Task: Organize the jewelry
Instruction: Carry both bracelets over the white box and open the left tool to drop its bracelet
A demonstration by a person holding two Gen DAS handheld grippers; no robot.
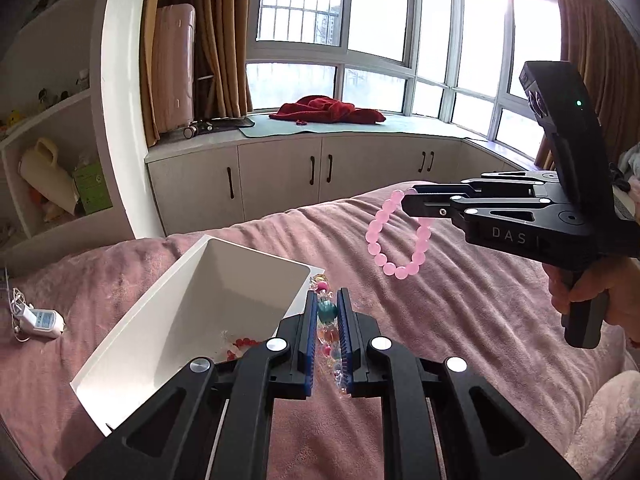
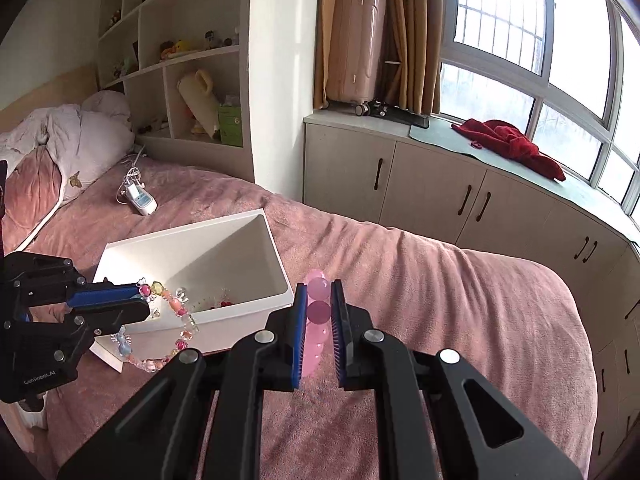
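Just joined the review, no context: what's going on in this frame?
A person is sorting jewelry on a bed with a handheld gripper in each hand. The left gripper is shut on a multicolored bead bracelet, held in the air beside the white box. The right gripper is shut on a pink bead bracelet, hanging above the pink blanket. The box already holds a few red and clear pieces. Neither bracelet is in the box yet.
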